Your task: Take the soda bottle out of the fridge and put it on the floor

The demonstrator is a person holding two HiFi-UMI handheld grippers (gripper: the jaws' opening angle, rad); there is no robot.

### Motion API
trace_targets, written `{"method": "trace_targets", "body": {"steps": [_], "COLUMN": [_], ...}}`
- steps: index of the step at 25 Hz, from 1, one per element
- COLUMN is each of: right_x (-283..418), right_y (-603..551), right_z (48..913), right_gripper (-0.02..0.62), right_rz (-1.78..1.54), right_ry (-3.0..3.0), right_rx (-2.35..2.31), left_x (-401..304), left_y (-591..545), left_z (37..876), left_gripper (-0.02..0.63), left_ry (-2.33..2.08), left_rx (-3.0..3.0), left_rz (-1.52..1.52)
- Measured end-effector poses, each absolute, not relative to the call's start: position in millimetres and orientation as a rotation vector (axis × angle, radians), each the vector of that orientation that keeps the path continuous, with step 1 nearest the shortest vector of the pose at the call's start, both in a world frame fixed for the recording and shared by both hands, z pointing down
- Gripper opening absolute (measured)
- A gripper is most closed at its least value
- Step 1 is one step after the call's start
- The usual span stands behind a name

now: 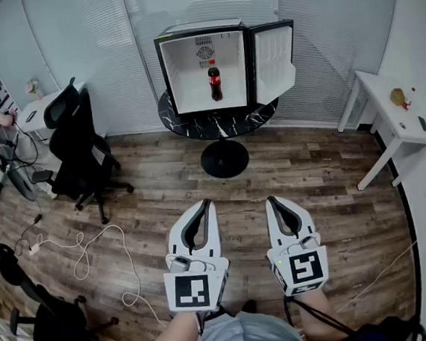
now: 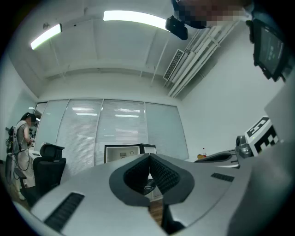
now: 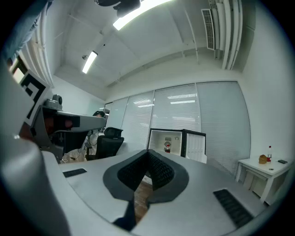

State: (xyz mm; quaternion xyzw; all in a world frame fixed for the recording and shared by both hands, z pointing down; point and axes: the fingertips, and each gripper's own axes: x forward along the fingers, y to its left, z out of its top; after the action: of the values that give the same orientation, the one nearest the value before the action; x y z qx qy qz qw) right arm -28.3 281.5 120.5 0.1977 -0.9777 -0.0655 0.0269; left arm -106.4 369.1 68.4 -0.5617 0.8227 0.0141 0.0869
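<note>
The left gripper [image 1: 204, 206] sits at the lower centre of the head view, just left of the right gripper [image 1: 274, 200]. Both point toward the top of the frame. In the left gripper view the two ribbed pads [image 2: 163, 173] meet at their tips, so the jaws are clenched and grasp no object. In the right gripper view the pads [image 3: 159, 170] meet in the same way, and this gripper is likewise closed and empty. Both grippers hang above the wooden floor [image 1: 161, 178], well apart from the fridge [image 1: 199, 31].

The soda bottle [image 1: 214, 82] stands upright inside the fridge, at the upper centre of the head view, slightly right of the middle of the compartment. The fridge door [image 1: 273, 59] is swung open to the right. The fridge rests on a round black table [image 1: 193, 123]. An office chair [image 1: 79, 141] stands at the left of the frame and a white table [image 1: 391, 115] at the right edge.
</note>
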Motion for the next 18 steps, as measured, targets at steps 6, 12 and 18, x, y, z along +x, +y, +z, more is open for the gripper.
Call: {"method": "trace_targets", "body": {"steps": [6, 12, 18], "right_x": [-19.2, -19.2, -39.6], "right_y": [277.7, 268.0, 251.8], "right_z": [120.7, 117.4, 132.0], "right_gripper": [0.012, 0.034, 0.037], "right_rz": [-0.189, -0.165, -0.142], "right_ry": [-3.045, -3.069, -3.045], "right_rx": [0.597, 0.574, 0.578], "left_x": [-100.6, -98.2, -121.2], "left_y": [367.7, 363.9, 355.8], "left_z": [78.1, 79.7, 92.6], "left_gripper": [0.017, 0.017, 0.017], "left_ry": [2.480, 2.502, 2.536], "left_rx": [-1.660, -1.648, -1.639], "left_rz": [0.010, 0.004, -0.007]}}
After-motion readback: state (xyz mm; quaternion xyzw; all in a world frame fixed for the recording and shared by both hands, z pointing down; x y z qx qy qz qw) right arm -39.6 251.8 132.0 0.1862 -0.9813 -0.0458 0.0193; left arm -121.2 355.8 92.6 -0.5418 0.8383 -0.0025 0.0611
